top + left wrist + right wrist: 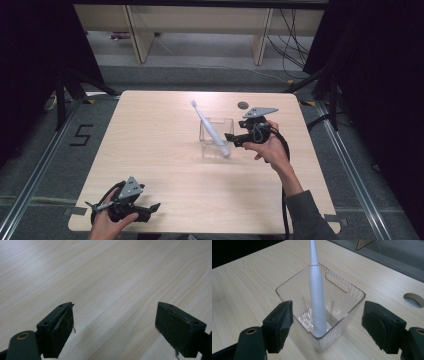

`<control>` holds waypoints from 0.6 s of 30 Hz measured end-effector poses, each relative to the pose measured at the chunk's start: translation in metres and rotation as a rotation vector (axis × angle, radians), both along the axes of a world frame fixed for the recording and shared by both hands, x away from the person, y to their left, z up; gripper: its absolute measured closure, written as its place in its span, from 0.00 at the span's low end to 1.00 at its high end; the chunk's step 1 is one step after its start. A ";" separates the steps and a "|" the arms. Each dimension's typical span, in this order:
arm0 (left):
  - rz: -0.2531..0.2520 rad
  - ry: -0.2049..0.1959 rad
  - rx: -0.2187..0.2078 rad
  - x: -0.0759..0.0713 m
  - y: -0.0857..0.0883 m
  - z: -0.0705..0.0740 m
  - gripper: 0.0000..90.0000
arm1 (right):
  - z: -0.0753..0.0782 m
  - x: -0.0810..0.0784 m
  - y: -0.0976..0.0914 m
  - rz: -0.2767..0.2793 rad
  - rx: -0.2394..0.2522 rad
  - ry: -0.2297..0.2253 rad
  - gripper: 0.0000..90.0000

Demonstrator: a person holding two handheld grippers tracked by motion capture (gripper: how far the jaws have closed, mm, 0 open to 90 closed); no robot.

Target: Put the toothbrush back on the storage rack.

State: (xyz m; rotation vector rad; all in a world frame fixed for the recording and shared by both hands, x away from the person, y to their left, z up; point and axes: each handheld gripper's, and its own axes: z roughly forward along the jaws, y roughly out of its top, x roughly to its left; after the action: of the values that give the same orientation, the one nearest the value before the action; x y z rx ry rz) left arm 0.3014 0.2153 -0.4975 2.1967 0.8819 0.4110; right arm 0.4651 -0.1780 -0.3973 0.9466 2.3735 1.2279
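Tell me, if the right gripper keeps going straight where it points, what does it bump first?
Probably the clear plastic box: the right gripper faces it with open jaws on each side of its near corner. The white toothbrush stands inside, just behind.

High view looked down and forward from above the person's side, covering the whole table [165, 150] and floor beyond. Left gripper view sat low, close over bare tabletop. Right gripper view pointed along its jaws, close to the clear bin [352, 302] holding the toothbrush [316, 302], shared with the high view.
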 end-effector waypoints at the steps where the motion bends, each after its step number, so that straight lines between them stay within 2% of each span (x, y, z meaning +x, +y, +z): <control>1: -0.001 0.001 -0.002 0.000 0.000 0.000 0.17 | 0.000 -0.002 0.000 -0.011 -0.001 0.007 0.28; 3: 0.000 0.002 -0.002 0.000 0.000 0.000 0.17 | -0.001 -0.002 0.000 -0.009 0.008 0.002 0.28; 4: 0.003 0.006 -0.004 -0.001 0.000 0.000 0.17 | -0.001 -0.005 0.000 -0.022 0.018 0.016 0.28; 6: -0.002 0.001 -0.003 0.000 0.000 0.000 0.17 | -0.001 -0.004 -0.002 -0.006 0.003 -0.002 0.27; 7: -0.004 0.000 -0.001 0.000 0.000 0.000 0.17 | 0.000 -0.007 -0.002 -0.024 0.009 0.014 0.27; 8: -0.005 -0.005 0.009 0.000 0.001 0.001 0.17 | 0.000 -0.006 -0.004 -0.015 -0.004 0.000 0.27; 9: 0.002 -0.008 -0.003 0.000 0.000 0.000 0.17 | -0.001 -0.006 -0.005 -0.011 0.007 -0.009 0.27; 12: -0.002 0.001 -0.002 0.000 0.000 0.000 0.17 | -0.001 -0.007 -0.008 -0.019 -0.003 -0.008 0.27; 13: -0.002 0.001 -0.002 0.000 0.000 0.000 0.17 | -0.002 -0.009 -0.009 -0.026 0.006 0.013 0.26; 14: -0.002 0.001 -0.002 0.000 0.000 0.000 0.17 | -0.002 -0.009 -0.010 -0.030 0.004 0.000 0.26; 15: -0.002 0.002 -0.002 0.000 0.000 0.000 0.17 | -0.002 -0.009 -0.011 -0.026 -0.006 0.013 0.26; 16: -0.002 0.002 -0.002 0.000 0.000 0.000 0.17 | -0.002 -0.009 -0.012 -0.028 -0.005 0.004 0.26; 17: 0.003 0.001 -0.004 0.000 0.000 0.000 0.17 | -0.003 -0.012 -0.012 -0.043 0.006 0.025 0.26; 18: 0.003 0.002 -0.002 0.000 0.000 0.000 0.17 | -0.003 -0.010 -0.015 -0.029 -0.012 0.008 0.26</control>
State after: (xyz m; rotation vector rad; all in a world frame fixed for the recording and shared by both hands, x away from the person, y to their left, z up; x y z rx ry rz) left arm 0.3015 0.2152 -0.4975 2.1945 0.8860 0.4091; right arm 0.4546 -0.1926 -0.4000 0.9807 2.3622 1.2003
